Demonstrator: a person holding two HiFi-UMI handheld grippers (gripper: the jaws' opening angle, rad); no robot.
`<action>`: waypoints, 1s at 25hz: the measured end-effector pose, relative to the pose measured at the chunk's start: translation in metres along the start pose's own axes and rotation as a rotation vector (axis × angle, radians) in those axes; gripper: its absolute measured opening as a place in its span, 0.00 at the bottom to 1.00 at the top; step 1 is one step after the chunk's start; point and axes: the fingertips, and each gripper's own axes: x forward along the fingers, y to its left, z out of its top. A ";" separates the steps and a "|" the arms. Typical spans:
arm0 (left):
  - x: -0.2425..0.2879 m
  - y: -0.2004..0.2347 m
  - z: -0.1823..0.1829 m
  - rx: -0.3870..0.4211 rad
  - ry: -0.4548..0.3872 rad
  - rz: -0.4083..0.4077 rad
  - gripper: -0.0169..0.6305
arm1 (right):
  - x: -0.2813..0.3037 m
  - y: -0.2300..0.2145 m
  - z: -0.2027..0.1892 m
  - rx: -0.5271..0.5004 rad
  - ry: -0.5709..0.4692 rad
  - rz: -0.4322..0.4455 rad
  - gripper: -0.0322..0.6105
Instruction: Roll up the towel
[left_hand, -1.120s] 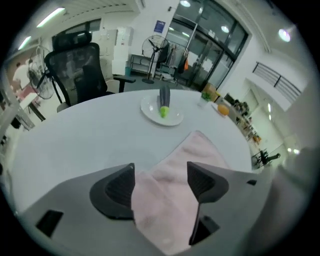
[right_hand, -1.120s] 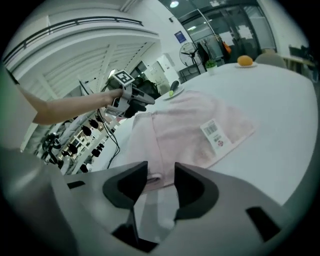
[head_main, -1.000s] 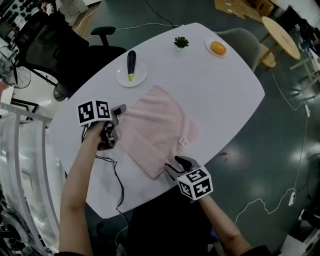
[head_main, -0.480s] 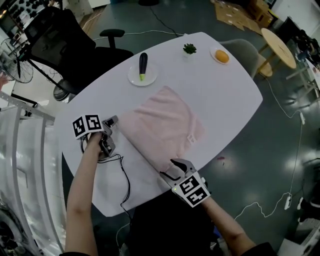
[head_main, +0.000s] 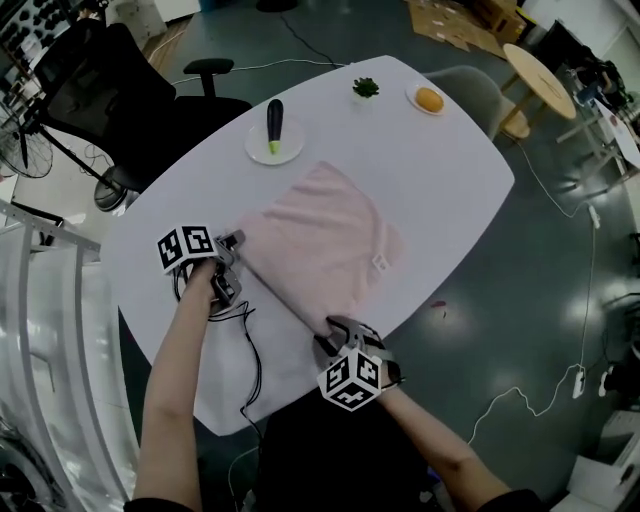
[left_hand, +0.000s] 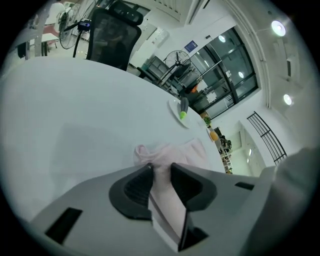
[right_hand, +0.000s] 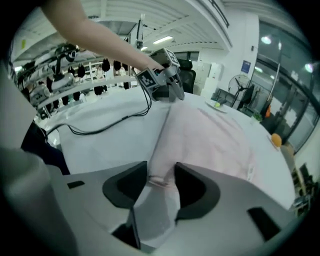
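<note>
Left tool (left_hand: 160, 170), jaws just eased slightly wider, pinches the towel's (head_main: 320, 245) bunched corner. Right tool (right_hand: 161, 176), jaws narrowing but not gripping, straddles another corner lying flat on the tabletop (head_main: 440, 170).

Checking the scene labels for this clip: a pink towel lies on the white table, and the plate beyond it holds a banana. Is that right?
Not quite. The plate beyond the pink towel on the white table holds a dark eggplant with a green stem end, not a banana. The head view shows it.
</note>
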 end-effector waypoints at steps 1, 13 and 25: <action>0.001 0.001 -0.001 0.004 -0.001 0.008 0.22 | 0.001 -0.001 -0.001 -0.031 0.012 -0.029 0.32; -0.049 0.005 0.006 0.127 -0.025 0.027 0.14 | -0.046 0.017 0.041 0.110 -0.105 0.141 0.14; -0.095 0.080 -0.031 0.095 0.025 0.191 0.14 | -0.029 0.083 0.038 0.254 -0.103 0.401 0.14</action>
